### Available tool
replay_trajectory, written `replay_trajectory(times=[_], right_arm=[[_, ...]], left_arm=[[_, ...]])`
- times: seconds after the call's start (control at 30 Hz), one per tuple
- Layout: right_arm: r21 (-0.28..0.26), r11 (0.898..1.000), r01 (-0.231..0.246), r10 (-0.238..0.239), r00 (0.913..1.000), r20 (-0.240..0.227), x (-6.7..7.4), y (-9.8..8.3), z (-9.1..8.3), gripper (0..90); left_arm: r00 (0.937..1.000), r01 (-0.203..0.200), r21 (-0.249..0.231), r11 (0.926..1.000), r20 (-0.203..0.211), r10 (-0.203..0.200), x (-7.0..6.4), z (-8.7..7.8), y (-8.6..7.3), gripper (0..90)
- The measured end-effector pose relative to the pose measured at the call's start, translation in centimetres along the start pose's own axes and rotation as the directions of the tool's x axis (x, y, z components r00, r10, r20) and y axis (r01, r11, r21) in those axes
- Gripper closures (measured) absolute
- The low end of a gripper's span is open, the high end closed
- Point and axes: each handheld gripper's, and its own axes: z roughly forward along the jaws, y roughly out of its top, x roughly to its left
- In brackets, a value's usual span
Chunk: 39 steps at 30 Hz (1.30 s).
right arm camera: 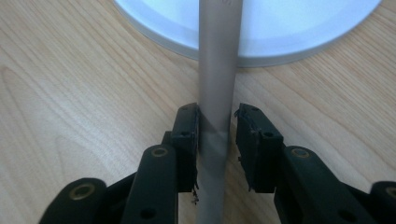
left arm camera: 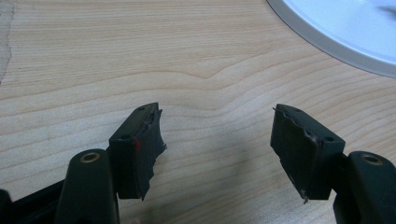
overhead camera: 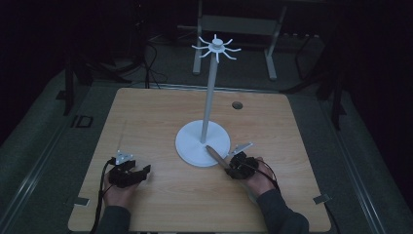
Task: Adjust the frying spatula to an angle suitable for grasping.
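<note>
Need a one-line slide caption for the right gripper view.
Right gripper straddling a grey rod that reaches over the white stand base, a gap showing at the right finger.

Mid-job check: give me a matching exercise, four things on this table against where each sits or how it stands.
Things:
1. left gripper
2. grey rod
3. hooks
4. dark hole

Places or states:
A. at the top of the pole
B. between the jaws of the right gripper, far end over the white base
C. in the tabletop, beyond the white base
D. jaws wide apart, nothing between them

Pairs: 1-D, 2-B, 3-A, 4-C
</note>
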Motion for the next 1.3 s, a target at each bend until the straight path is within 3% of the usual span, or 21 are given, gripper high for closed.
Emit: replay_trajectory(times=[0.27,0.67,1.07,1.3], right_arm=[[0.011,1.000,0.015,-0.015,0.9998,0.010,0.4,0.4,0.7,73.0],[0.007,1.000,-0.004,0.004,0.9999,0.015,0.5,0.5,0.7,74.3],[-0.087,0.996,-0.022,0.025,0.9991,0.033,0.7,0.8,-1.0,74.4],[-0.162,0.986,-0.041,0.049,0.9976,0.049,0.8,0.6,-1.9,74.4]], left_arm=[[1.0000,0.000,0.000,1.0000,0.000,0.000,0.0,0.0,0.0,33.8],[1.0000,0.003,0.001,1.0000,-0.001,-0.003,0.0,0.1,0.0,33.8],[1.0000,-0.003,0.005,1.0000,-0.002,0.003,-0.1,0.1,-0.1,33.7],[1.0000,0.001,0.003,1.0000,-0.003,-0.001,0.0,0.0,-0.1,33.8]])
